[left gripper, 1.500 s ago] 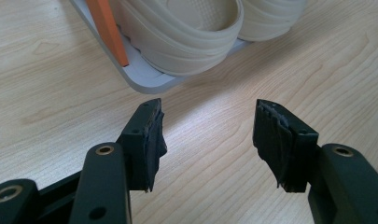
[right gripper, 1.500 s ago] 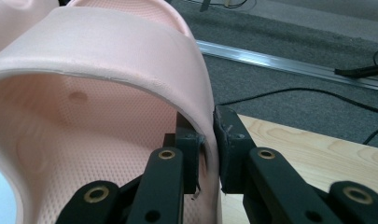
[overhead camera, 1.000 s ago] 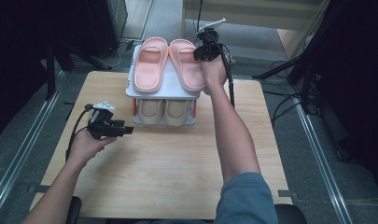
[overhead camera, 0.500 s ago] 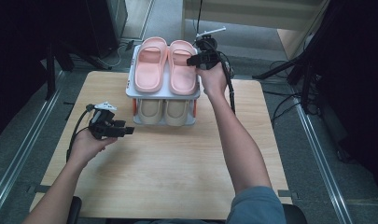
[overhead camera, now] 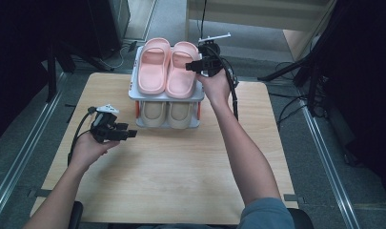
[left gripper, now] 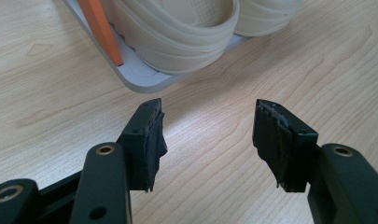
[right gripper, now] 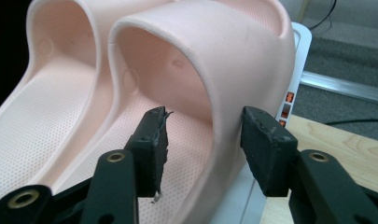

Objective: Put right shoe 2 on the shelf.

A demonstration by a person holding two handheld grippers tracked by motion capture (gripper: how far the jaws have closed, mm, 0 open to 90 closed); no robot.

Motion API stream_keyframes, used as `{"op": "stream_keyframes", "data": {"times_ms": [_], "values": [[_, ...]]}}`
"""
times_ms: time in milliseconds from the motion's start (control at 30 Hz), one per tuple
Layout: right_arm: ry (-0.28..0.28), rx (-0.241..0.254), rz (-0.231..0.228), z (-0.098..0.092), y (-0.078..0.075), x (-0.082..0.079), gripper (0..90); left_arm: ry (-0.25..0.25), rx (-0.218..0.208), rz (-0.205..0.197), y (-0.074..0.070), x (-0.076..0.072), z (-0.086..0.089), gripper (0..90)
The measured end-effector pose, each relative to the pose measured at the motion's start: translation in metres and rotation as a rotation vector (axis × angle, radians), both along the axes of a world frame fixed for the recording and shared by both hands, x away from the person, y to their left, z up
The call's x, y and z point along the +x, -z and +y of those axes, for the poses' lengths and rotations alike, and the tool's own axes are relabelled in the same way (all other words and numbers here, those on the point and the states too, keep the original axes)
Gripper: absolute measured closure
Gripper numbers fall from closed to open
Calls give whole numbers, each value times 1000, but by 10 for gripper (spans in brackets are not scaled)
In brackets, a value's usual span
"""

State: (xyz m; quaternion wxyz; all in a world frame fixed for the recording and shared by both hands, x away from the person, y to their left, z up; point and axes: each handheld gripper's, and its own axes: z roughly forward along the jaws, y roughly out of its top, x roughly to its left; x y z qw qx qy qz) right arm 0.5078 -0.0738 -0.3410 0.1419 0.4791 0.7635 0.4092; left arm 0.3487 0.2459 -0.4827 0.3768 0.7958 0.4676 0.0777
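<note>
A pair of pink slippers, left and right, lies on the top shelf of a white two-tier rack. Beige slippers fill the lower shelf. My right gripper is at the right pink slipper's outer side. In the right gripper view the gripper straddles the side wall of that slipper's strap; the jaws have just been opening and the pads stand off the wall. My left gripper hovers open over the table left of the rack, its jaws empty and aimed at a beige slipper.
The rack stands at the far middle of the wooden table. An orange post rises at the rack's near left corner from its grey base. Floor rails and cables run past the table's sides; a stand leg is at the right.
The right hand has come a little nearer and lower along the right pink slipper's side, and its jaws have spread apart. The left hand has kept still.
</note>
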Motion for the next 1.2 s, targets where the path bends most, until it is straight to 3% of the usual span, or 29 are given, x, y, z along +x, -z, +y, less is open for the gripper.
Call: {"op": "stream_keyframes", "data": {"times_ms": [367, 633, 1200], "values": [[-40, 15, -54, -13, -8, -16, 541, 0, 2, -2, 0, 0, 0, 432], [-97, 31, -80, -30, -14, -33, 634, -3, 7, -4, 0, -1, -1, 431], [-194, 30, -118, -63, 1, -70, 659, -4, 9, 2, 1, 0, -1, 420]]}}
